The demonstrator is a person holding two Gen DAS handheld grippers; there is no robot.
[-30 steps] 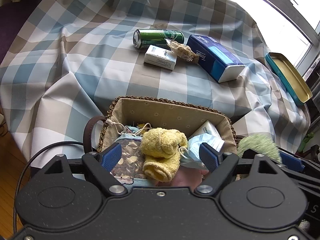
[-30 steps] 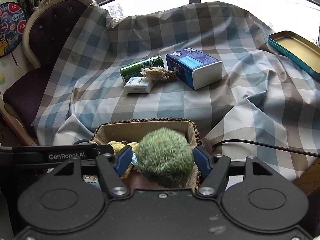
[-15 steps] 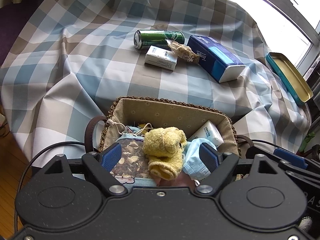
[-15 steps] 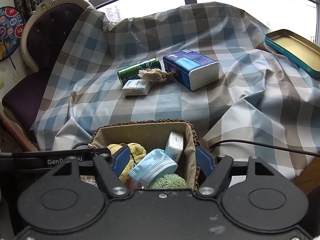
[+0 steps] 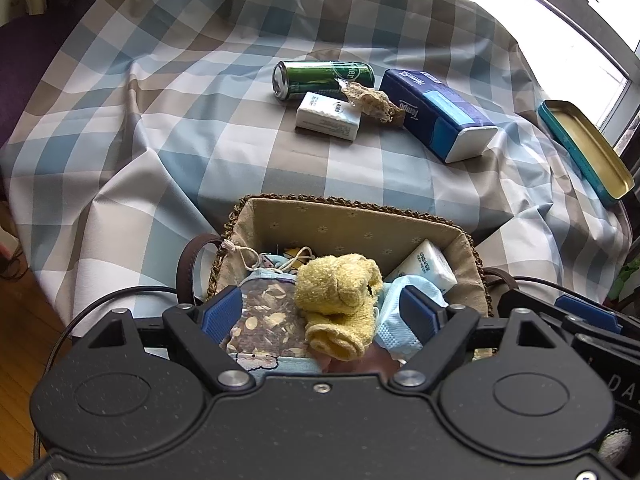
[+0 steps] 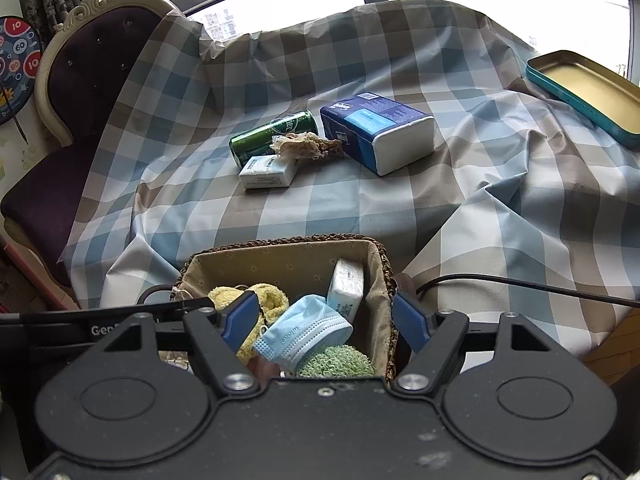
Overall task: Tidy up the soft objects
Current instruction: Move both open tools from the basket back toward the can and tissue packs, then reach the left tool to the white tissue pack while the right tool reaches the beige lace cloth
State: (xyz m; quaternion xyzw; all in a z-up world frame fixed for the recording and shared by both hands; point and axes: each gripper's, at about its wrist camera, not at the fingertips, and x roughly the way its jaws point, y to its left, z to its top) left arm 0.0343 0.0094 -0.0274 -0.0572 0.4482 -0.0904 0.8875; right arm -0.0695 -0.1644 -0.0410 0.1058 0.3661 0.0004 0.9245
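Note:
A woven basket (image 5: 352,204) (image 6: 288,242) with a beige lining stands at the near edge of the checked cloth. It holds a yellow plush toy (image 5: 340,292) (image 6: 262,298), a blue face mask (image 6: 304,330) (image 5: 394,330), a patterned pouch (image 5: 266,320), a white tissue pack (image 5: 426,266) (image 6: 346,284) and a green fluffy ball (image 6: 336,362). My left gripper (image 5: 320,314) is open and empty above the basket. My right gripper (image 6: 326,320) is open and empty over the basket's right side.
Farther back on the cloth lie a green can (image 5: 320,78) (image 6: 274,136), a white tissue pack (image 5: 328,116) (image 6: 266,172), a lacy beige cloth scrap (image 5: 370,100) (image 6: 304,144) and a blue tissue box (image 5: 436,114) (image 6: 378,130). A teal tin lid (image 5: 584,148) (image 6: 588,90) lies at right. A purple chair (image 6: 76,120) stands at left.
My right gripper let go of the green fluffy ball, which now lies in the basket under the mask. Both grippers have drawn back slightly.

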